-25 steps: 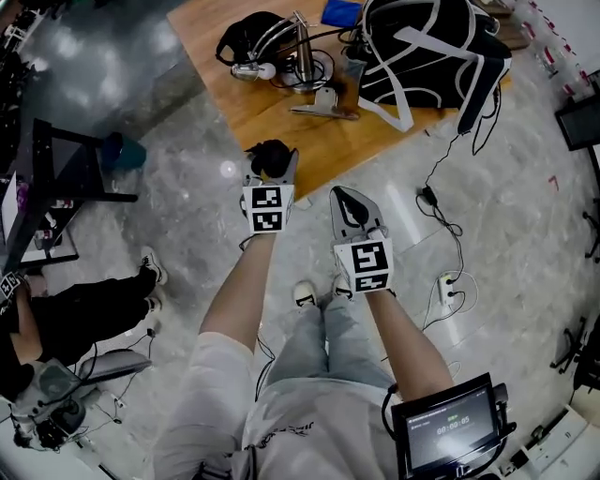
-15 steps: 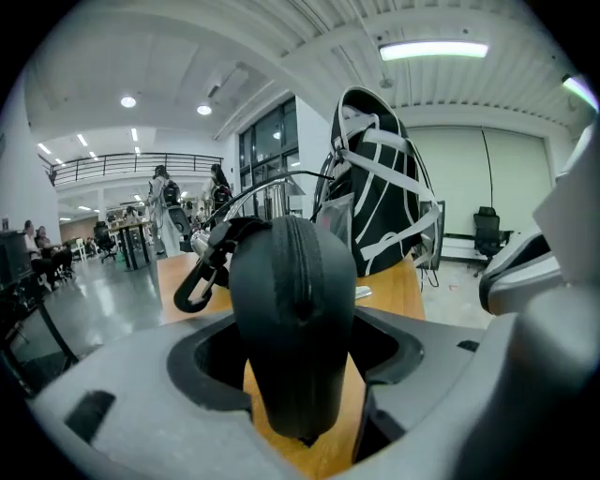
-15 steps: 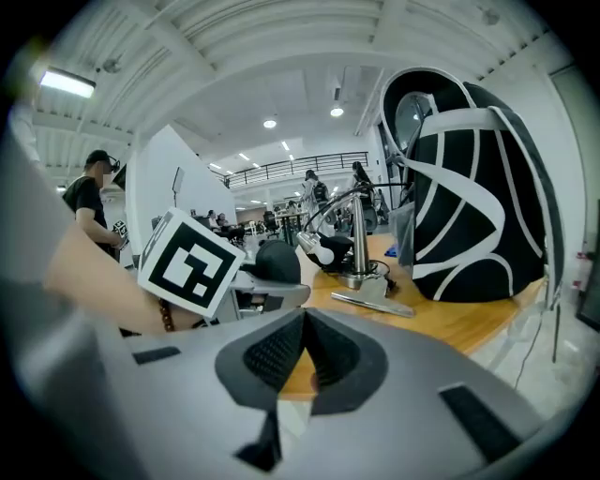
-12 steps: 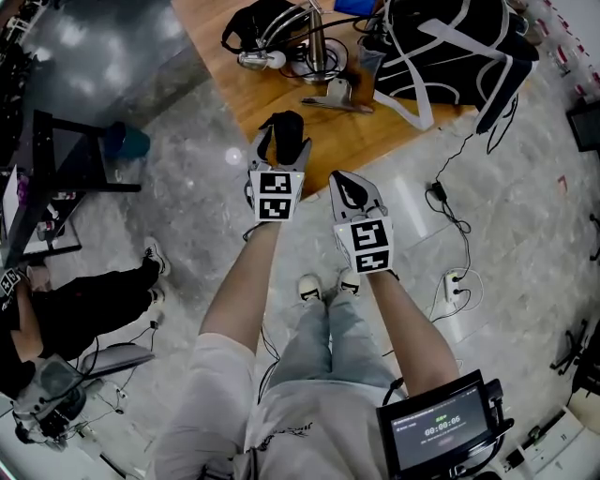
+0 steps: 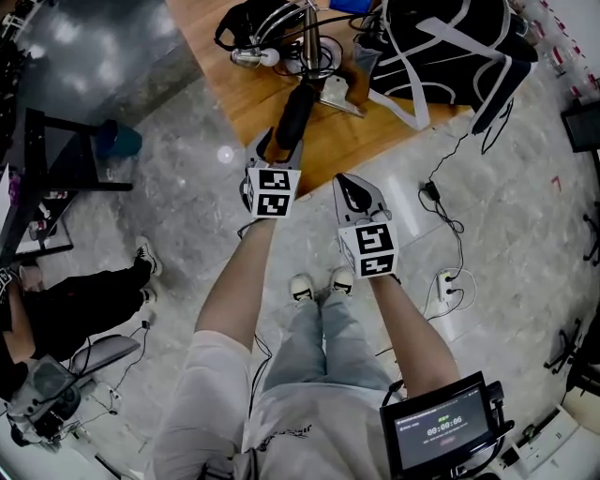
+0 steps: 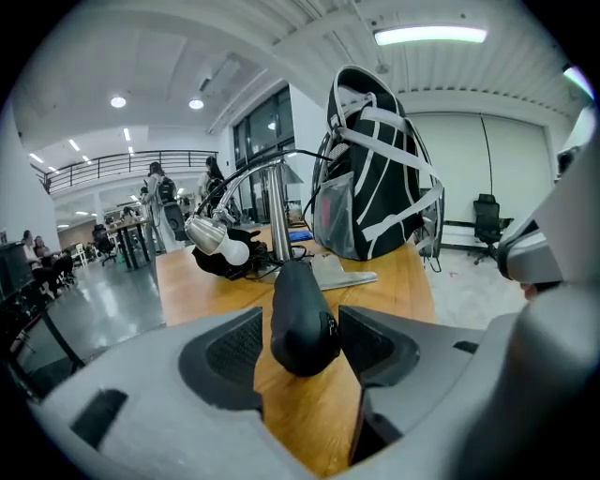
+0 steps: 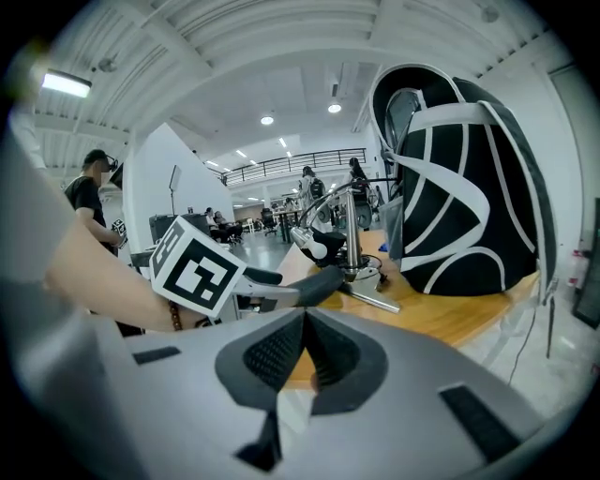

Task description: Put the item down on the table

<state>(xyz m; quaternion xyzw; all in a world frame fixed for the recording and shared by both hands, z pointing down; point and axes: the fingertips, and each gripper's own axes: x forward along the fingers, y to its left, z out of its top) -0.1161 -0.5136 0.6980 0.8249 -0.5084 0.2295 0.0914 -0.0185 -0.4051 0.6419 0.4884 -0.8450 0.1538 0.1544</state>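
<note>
A black oblong item [image 5: 293, 117] sticks out forward from my left gripper [image 5: 283, 146], just above the near part of the wooden table [image 5: 361, 141]. In the left gripper view the item [image 6: 302, 314] sits between the two pads [image 6: 370, 342], which touch it on both sides; the jaws are closing on it. My left gripper [image 6: 302, 345] hangs over the table top [image 6: 394, 281]. My right gripper [image 5: 346, 189] is shut with nothing in it, held over the floor beside the table's near edge. Its pads meet in the right gripper view [image 7: 305, 326].
A black-and-white backpack [image 5: 441, 47] stands at the table's far right. A metal lamp stand [image 5: 317, 58] with cables and a black bag [image 5: 246, 28] sits behind the item. A power strip [image 5: 448, 286] and cable lie on the floor at right. A black frame [image 5: 56, 169] stands left.
My left gripper has moved forward over the table's edge, and the black item has turned from end-on to pointing away along the table. My right gripper has hardly moved.
</note>
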